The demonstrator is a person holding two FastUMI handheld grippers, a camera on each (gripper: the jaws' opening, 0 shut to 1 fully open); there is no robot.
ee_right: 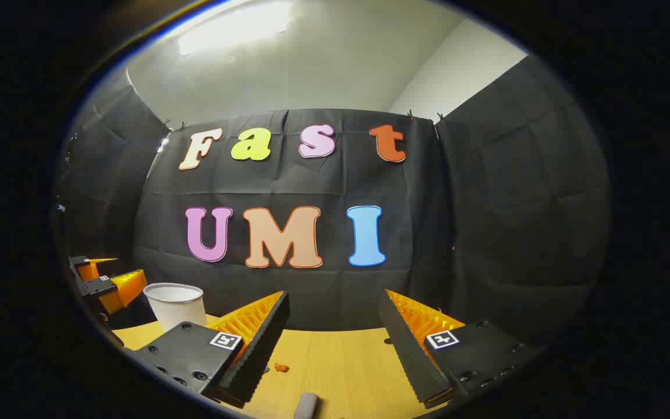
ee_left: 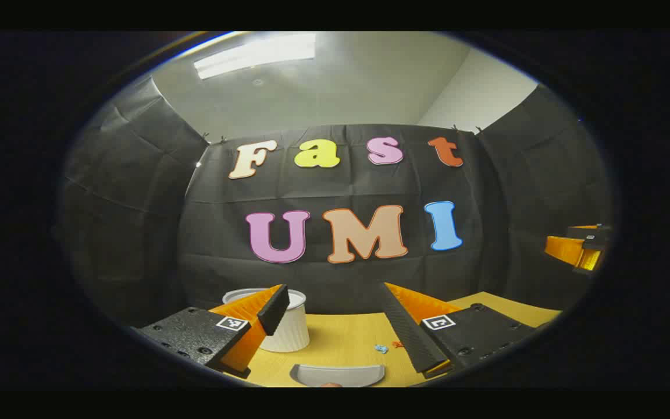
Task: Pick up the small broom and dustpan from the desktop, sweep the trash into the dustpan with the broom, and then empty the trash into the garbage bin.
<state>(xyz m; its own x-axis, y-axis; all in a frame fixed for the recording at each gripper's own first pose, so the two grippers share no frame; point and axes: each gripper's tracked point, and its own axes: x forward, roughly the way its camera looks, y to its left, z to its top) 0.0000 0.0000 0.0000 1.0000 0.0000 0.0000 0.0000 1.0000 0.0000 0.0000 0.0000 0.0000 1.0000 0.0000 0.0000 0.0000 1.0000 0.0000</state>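
Currently both the left gripper and right gripper hang wide open and empty, so a hasty descent could scatter the trash ahead before the dustpan below is held.

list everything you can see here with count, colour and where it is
garbage bin: 1, white, far left of the desktop
dustpan: 1, grey, near edge, below the left claw
trash: a few small bits, blue and orange, mid-desktop
grey handle end: 1, near edge, below the right claw; whether it is the broom is unclear
desktop: 1, light wood
left claw: open, holding nothing
right claw: open, holding nothing
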